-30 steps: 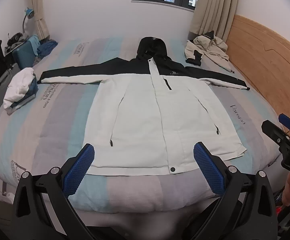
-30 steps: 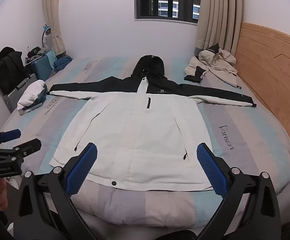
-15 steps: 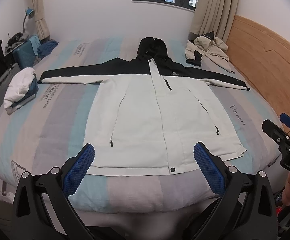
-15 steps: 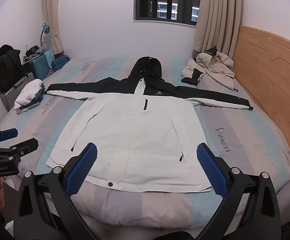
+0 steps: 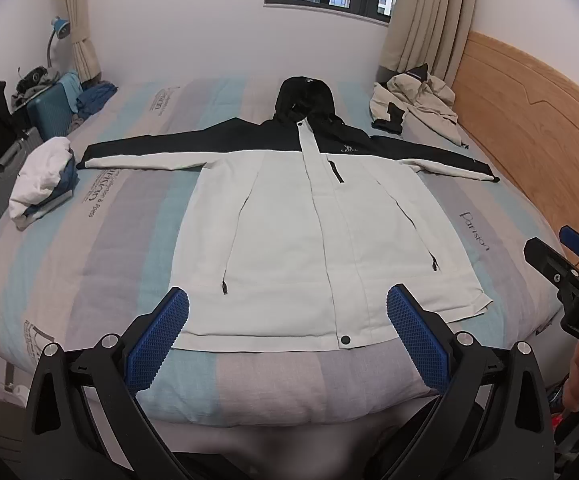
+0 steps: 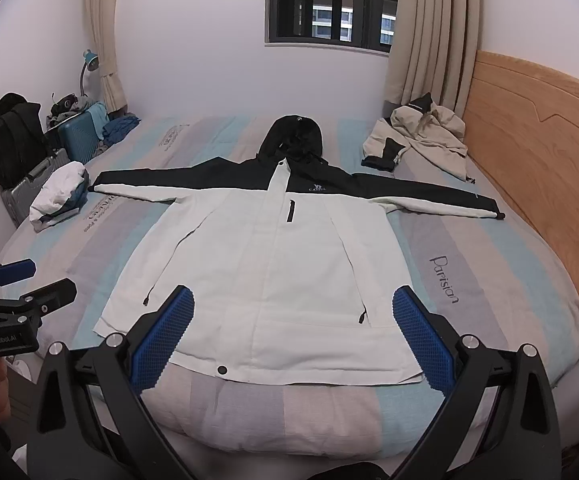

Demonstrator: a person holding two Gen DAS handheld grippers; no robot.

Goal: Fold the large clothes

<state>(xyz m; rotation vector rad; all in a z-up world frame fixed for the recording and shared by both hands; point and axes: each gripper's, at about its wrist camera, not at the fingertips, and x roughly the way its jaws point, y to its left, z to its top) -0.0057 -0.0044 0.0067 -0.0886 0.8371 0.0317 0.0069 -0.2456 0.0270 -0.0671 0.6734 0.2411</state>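
Note:
A white jacket (image 5: 297, 236) (image 6: 273, 272) with black shoulders, black hood and outstretched sleeves lies flat, front up, on the striped bed (image 5: 101, 240) (image 6: 509, 276). Its hem faces me near the bed's foot. My left gripper (image 5: 287, 320) hovers open above the hem, touching nothing. My right gripper (image 6: 293, 312) also stands open over the hem, empty. The right gripper (image 5: 557, 264) shows at the right edge of the left wrist view, held by a hand. At the left edge of the right wrist view the left gripper (image 6: 21, 288) appears.
A crumpled beige jacket (image 5: 417, 104) (image 6: 421, 132) lies at the bed's far right corner. A folded white and blue pile (image 5: 43, 180) (image 6: 61, 196) sits at the left edge. Suitcases (image 6: 77, 140) and a black backpack (image 6: 13, 136) stand left of the bed. A wooden headboard (image 5: 537, 128) runs along the right.
The right wrist view has risen and tilted a little, so the jacket sits lower in its frame. The left gripper has hardly moved. Both grippers stay open.

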